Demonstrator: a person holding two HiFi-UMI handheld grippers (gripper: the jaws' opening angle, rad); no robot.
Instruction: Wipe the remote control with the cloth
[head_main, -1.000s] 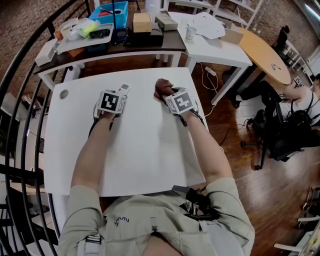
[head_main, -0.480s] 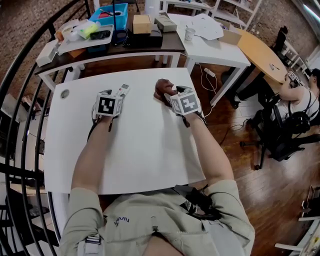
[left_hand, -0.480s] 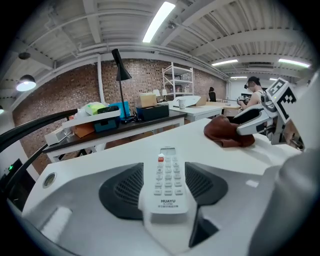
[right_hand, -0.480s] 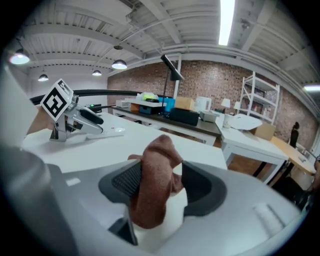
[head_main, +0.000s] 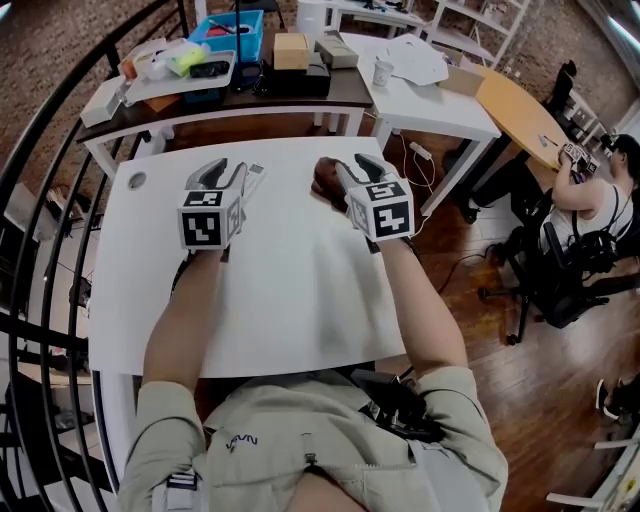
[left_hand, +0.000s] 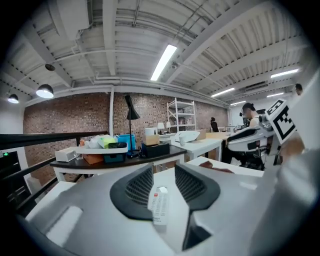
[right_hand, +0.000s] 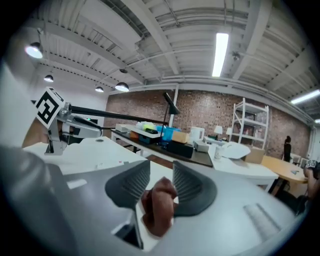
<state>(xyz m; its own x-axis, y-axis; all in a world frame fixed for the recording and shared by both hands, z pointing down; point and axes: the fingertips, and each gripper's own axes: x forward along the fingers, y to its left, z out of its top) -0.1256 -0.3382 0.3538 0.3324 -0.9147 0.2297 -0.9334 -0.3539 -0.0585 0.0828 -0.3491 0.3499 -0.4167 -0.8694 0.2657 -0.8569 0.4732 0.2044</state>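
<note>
On the white tabletop (head_main: 280, 300) the remote (head_main: 253, 182) lies left of the cloth (head_main: 325, 182). The left tool (left_hand: 164, 167) and right tool (right_hand: 161, 164) hang over them, half open, jaws just closing, holding nothing. Wiping looks not under way.

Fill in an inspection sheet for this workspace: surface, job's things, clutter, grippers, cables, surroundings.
Surface: white table, round grommet at left.
Job's things: remote control and brown cloth lie apart on it.
Clutter: nothing seen here; blue bin on the dark side table.
Grippers: left gripper, right gripper above the table, jaws apart, just been closing; remote under the left gap, cloth under the right, apparently ungripped.
Cables: white cable on the floor.
Surroundings: brick wall, black railing, seated person.
</note>
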